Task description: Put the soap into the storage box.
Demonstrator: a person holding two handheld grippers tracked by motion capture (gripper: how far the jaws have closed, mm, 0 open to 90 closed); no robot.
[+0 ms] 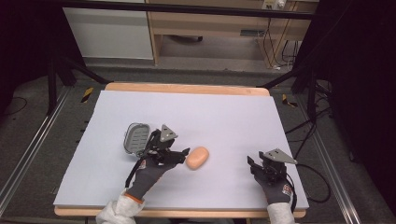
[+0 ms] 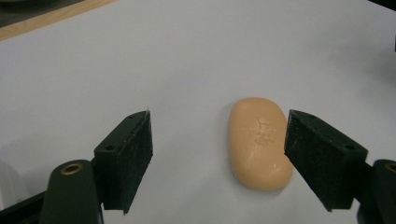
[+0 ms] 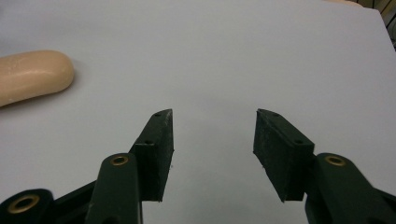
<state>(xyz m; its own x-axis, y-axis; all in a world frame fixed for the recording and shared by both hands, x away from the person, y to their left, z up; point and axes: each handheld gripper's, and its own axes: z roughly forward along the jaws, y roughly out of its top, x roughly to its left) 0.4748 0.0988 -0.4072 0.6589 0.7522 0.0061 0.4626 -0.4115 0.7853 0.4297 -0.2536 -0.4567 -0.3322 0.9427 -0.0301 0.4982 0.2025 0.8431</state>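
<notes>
Left gripper (image 2: 218,156) is held with jaws parted, nothing gripped; the soap bar (image 2: 258,142) lies flat between them, close against one pad, wide room beside the other. Right gripper (image 3: 214,154) is held open and unladen, well apart, over bare white tabletop (image 1: 224,116). A grey soap dish (image 1: 136,138) sits near the left hand (image 1: 149,175).

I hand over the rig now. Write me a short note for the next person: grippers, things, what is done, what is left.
Left gripper: open, the soap bar between its jaws, near the right-hand pad, not gripped.
Right gripper: open, nothing between its jaws, near the front right of the white table.
Soap dish: grey, behind the left hand, holding nothing.
Done: left gripper lined up on the soap.
Left: probably grip the soap and place it in the dish.
</notes>
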